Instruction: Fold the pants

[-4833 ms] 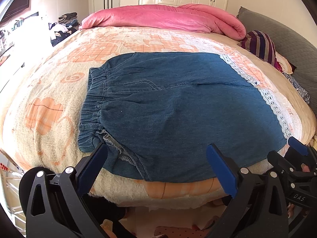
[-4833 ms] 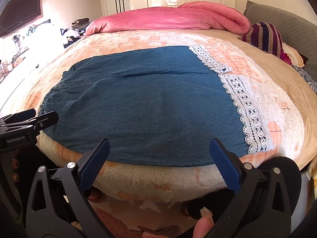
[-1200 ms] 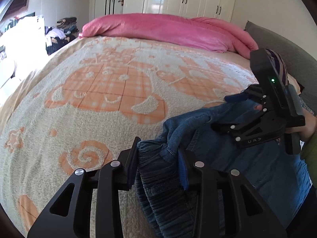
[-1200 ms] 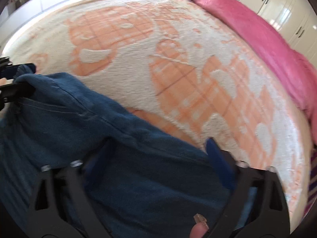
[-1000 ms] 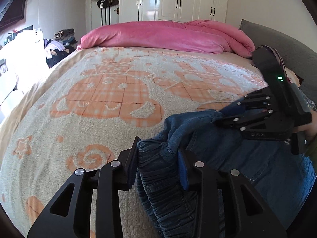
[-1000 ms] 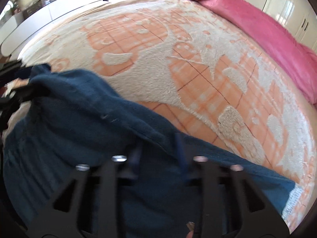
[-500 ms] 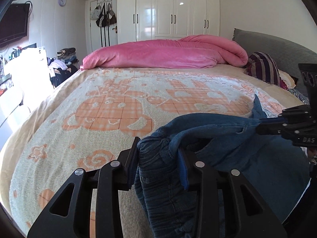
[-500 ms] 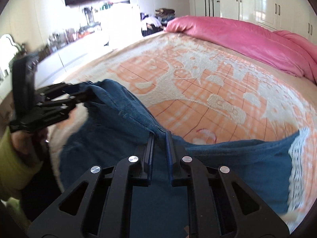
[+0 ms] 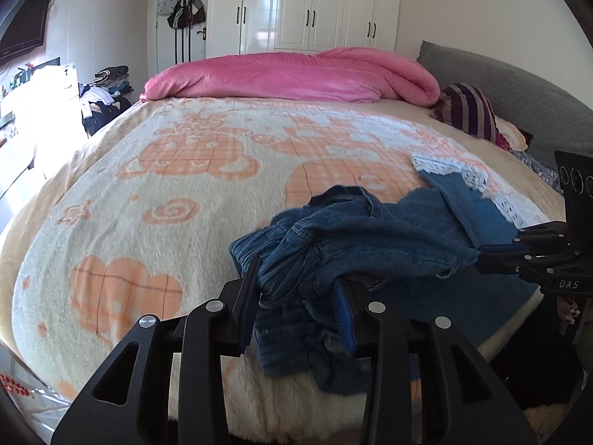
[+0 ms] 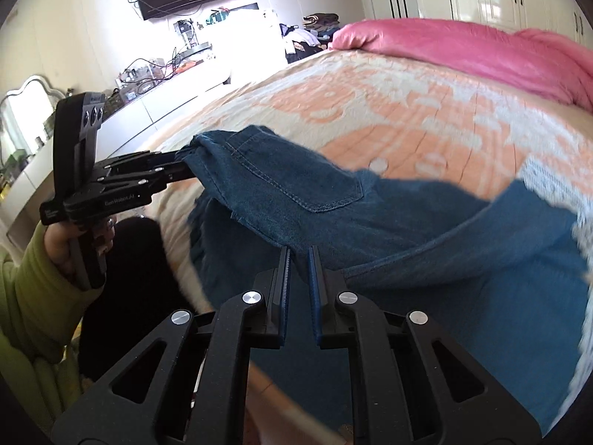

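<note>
Nearest the edge of the bed [image 9: 111, 222], the left tool [image 9: 296, 293] is clenched on the gathered waistband of the pants [image 9: 370, 237], and the right tool [image 10: 298, 259] pinches the same raised denim edge further along. Both hold the near side of the pants lifted off the blanket, while the lace-trimmed hem [image 9: 448, 168] lies beyond, toward the pink quilt [image 9: 296, 74]. This looks like the first fold, one half being carried over the other. The next move likely calls for taking both corners across together, taut, and laying them level on the far edge. The lower layer is hidden beneath the lifted cloth, and motion blur smears the hem in the right view.
</note>
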Demonstrator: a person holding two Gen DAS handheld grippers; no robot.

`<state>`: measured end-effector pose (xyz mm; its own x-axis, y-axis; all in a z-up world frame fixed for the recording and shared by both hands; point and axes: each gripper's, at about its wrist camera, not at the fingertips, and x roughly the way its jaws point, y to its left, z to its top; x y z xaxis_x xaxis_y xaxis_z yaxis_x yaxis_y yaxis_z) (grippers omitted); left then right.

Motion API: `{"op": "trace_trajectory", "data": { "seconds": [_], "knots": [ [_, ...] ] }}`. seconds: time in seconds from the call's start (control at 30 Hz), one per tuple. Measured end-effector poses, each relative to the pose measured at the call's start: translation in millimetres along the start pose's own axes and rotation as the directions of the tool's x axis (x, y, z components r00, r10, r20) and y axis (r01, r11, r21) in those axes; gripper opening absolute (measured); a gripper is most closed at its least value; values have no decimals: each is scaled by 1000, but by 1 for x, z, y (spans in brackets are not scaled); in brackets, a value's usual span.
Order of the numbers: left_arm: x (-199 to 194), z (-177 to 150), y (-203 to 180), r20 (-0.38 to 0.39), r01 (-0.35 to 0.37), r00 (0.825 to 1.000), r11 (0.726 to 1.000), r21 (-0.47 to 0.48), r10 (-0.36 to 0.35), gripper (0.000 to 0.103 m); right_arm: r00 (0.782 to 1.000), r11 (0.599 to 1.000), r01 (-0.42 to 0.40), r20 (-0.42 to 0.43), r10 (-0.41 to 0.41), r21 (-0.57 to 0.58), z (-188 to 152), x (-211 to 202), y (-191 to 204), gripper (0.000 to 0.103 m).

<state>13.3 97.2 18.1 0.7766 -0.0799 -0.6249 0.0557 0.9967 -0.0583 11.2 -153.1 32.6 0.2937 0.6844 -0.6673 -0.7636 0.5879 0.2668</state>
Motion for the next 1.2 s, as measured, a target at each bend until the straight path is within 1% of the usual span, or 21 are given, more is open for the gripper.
{"op": "trace_trajectory", "data": {
  "seconds": [0.1,0.23,0.3,0.37,0.43,0.5,0.57,0.6,0.63,0.67,0.7,0.73,0.87,0.93,1.0,1.07,1.1,1.13,1.2],
  "knots": [
    [-4,-9,0,-18,2,1000,1000,-20,-2,37,1000,1000,-10,1,10,-11,-14,-1,8,5],
    [0,-19,0,-83,-3,997,1000,-27,1,43,1000,999,10,-17,-11,-32,-26,2,14,5],
    [0,-22,4,-107,8,994,999,-47,-13,43,1000,1000,-13,-27,13,-23,-30,4,15,5],
    [-2,-26,7,-125,18,992,998,-65,-26,43,998,998,-49,-36,47,-43,-33,5,21,5],
    [-6,-28,9,-130,8,991,997,-70,-17,43,998,994,-53,-50,49,-92,-35,9,30,5],
    [-11,-30,11,-130,1,991,997,-75,-11,43,998,994,-40,-62,34,-100,-38,12,33,5],
    [-16,-31,12,-128,-5,992,996,-84,-6,43,999,994,-40,-37,36,-101,-39,9,34,5],
    [-18,-31,13,-126,-10,992,996,-85,-1,43,1000,994,-22,-19,20,-108,-38,6,34,10],
    [-19,-30,14,-124,-14,992,996,-84,4,43,1000,991,15,-6,-16,-131,-37,4,36,25],
    [-20,-29,15,-120,-15,993,996,-85,5,43,999,987,48,5,-47,-152,-37,2,37,31],
    [-21,-28,15,-119,-13,993,996,-88,2,46,997,979,81,15,-79,-186,-37,0,39,33],
    [-20,-26,15,-119,-10,993,996,-93,-1,49,995,972,99,18,-97,-213,-37,-1,41,34],
    [-15,-17,14,-114,20,993,994,-105,-32,51,987,943,152,5,-158,-297,-40,6,45,34],
    [-8,-12,14,-121,35,992,993,-113,-49,59,979,913,186,-12,-204,-363,-42,15,49,34],
    [3,-8,17,-131,50,989,989,-139,-68,60,964,866,226,-27,-266,-447,-45,27,54,34],
    [15,-6,22,-147,85,983,979,-185,-113,60,947,841,261,-41,-317,-474,-45,38,54,32],
    [22,-6,24,-154,98,979,973,-208,-131,52,943,851,266,-60,-327,-453,-43,42,51,16],
    [28,-8,26,-159,97,978,970,-224,-135,41,946,879,248,-94,-311,-407,-40,47,44,1],
    [35,-10,26,-169,85,978,970,-228,-125,40,954,902,230,-96,-283,-365,-38,43,40,0]
  ]
}}
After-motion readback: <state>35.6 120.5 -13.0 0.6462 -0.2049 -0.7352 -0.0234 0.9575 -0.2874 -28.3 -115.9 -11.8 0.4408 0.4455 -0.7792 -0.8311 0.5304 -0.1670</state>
